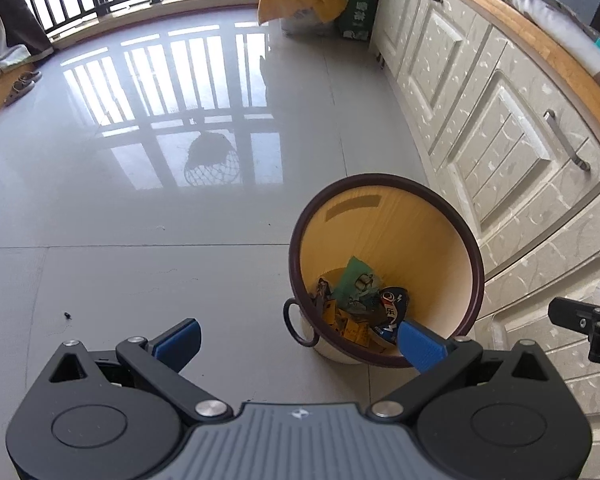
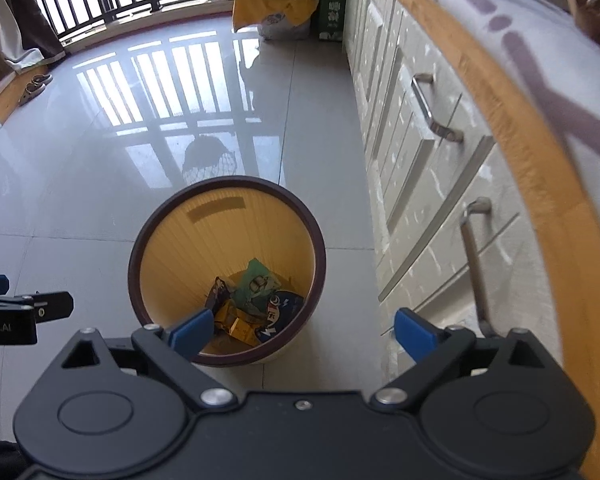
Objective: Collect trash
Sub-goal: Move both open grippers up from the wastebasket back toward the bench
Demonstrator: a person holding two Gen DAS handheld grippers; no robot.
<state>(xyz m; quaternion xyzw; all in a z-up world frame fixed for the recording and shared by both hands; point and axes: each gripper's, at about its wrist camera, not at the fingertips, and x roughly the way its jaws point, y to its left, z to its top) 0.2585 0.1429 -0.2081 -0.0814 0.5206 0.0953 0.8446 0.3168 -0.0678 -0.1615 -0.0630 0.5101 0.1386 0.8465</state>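
Yellow-lined bin (image 2: pixel 284 216) holds several wrappers; two grippers, left gripper (image 1: pixel 300 344) and right gripper (image 2: pixel 304 332), jaws spread, empty.

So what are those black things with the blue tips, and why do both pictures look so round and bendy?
Those are two grabbing tools that a person holds, one in each hand. Each has a small camera that looks along its two blue fingers and bends the view. One picture is from the left gripper, the other from the right gripper. Both are wide open and hold nothing. Below them a round trash bin stands on the shiny tiled floor, next to pale cabinets. Inside the bin lie a crushed blue can, a green wrapper and yellow scraps. A small dark speck lies on the floor.
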